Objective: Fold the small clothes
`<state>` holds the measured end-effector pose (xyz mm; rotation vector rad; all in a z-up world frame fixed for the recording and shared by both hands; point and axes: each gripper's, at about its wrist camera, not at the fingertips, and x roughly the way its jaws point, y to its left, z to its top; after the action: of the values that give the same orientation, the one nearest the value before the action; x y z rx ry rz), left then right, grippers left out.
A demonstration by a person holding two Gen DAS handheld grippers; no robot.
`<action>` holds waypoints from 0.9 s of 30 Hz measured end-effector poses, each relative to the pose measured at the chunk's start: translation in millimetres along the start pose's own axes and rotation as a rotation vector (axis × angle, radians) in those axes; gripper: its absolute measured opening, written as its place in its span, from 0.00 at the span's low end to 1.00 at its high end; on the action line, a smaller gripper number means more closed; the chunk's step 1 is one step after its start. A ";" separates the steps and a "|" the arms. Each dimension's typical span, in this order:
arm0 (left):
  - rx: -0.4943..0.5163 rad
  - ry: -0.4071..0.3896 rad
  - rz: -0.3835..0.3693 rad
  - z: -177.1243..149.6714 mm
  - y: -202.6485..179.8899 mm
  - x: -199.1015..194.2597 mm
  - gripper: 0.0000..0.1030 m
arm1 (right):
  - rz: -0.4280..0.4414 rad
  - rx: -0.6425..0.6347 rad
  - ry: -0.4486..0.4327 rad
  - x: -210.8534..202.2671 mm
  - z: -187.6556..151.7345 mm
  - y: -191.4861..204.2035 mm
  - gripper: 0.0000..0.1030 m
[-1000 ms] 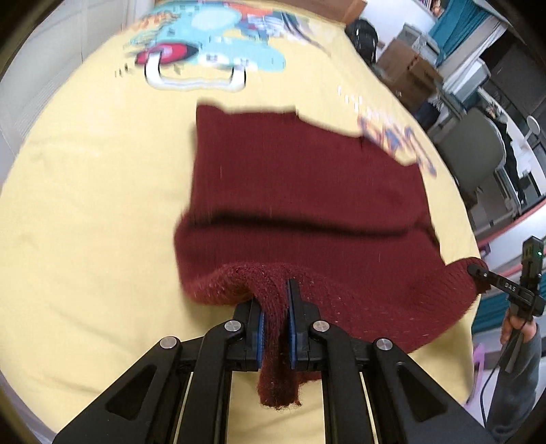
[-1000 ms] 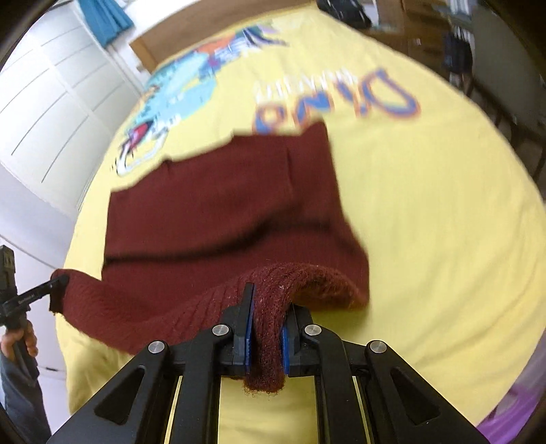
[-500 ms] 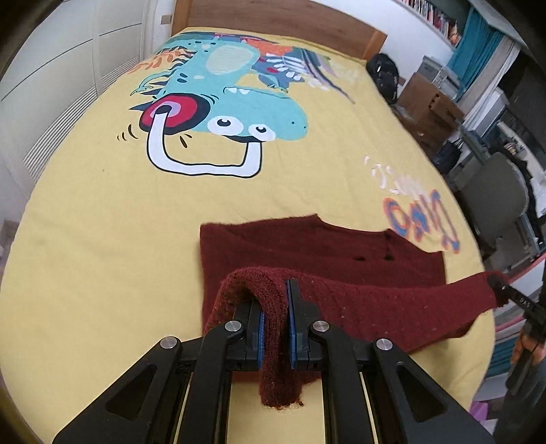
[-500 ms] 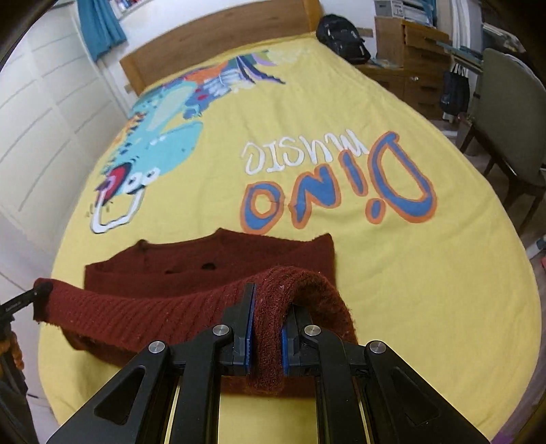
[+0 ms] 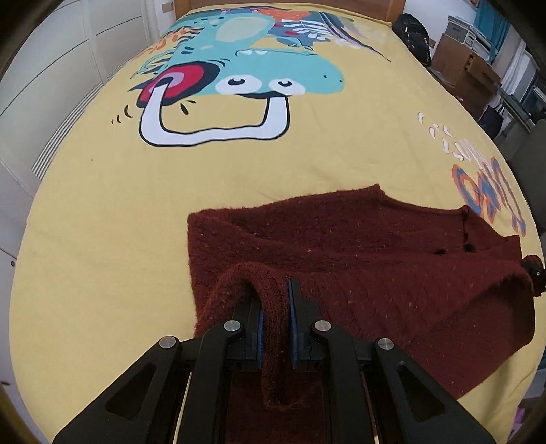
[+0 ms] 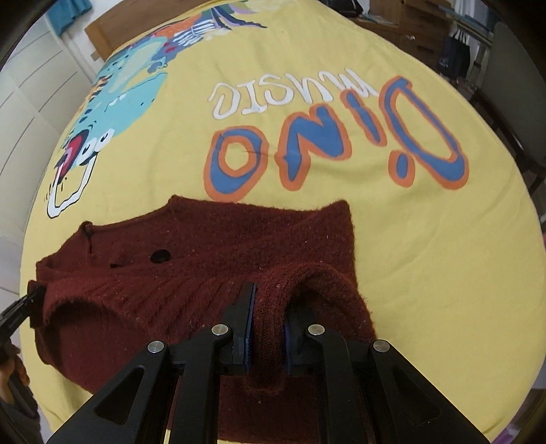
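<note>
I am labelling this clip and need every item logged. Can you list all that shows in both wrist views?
dark red knitted cardigan: one, maroon, on the bedspread, near hem lifted and folded over.
yellow bedspread with a dinosaur print: one, yellow, covers the bed.
wooden headboard: one, brown, far end.
black bag: one, black, beside the headboard.
grey chair: one, right of the bed.
left gripper: black, blue pads, shut on the hem.
right gripper: black, jaws opening, hem between them.
</note>
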<state>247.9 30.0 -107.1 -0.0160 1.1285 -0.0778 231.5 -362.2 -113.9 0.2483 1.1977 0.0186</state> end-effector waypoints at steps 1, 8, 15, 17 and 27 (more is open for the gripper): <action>-0.002 -0.004 0.002 -0.7 0.1 -0.3 0.10 | 0.001 -0.003 -0.008 -2.0 -0.2 0.2 0.17; 0.005 -0.017 0.013 5.5 -4.5 -14.1 0.47 | 0.002 -0.008 -0.077 -29.9 -3.7 5.2 0.67; 0.032 -0.121 -0.017 6.9 -26.3 -57.4 0.96 | 0.044 -0.111 -0.174 -68.2 -20.9 42.3 0.85; 0.035 -0.146 -0.037 4.6 -34.0 -66.8 0.99 | 0.035 -0.153 -0.182 -70.6 -30.1 56.3 0.95; 0.117 -0.145 -0.050 -33.6 -71.1 -52.0 0.99 | -0.019 -0.292 -0.233 -43.8 -87.8 97.5 1.00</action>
<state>191.6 -36.3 -70.9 0.0534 0.9769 -0.1844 145.9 -257.8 -84.0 -0.0175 0.9508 0.1432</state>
